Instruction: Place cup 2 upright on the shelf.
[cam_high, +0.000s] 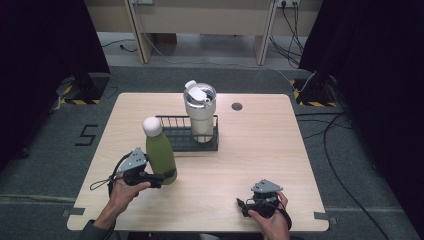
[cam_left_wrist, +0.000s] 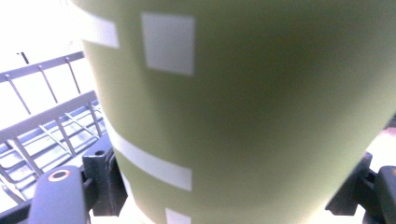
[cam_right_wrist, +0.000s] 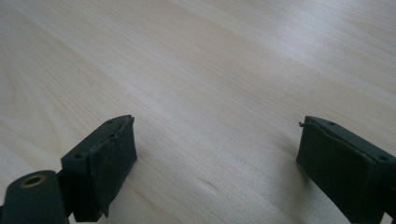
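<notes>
High view: left gripper (cam_high: 159, 179) clamps the green bottle (cam_high: 160, 152) low on its body, bottle upright on the table (cam_high: 250, 150) just in front of the wire rack (cam_high: 175, 140), likely gripped low so it doesn't tip. White tumbler (cam_high: 200, 112) stands in the rack. Right gripper (cam_right_wrist: 217, 154) rests spread wide over bare wood, holding nothing, parked clear.

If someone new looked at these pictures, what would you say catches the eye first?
Most striking is the tall green bottle with its white cap, upright at the table's left front, the left gripper clamped around its base. Just behind it, a white lidded tumbler stands in a black wire rack. The right gripper rests open near the table's front right.
</notes>
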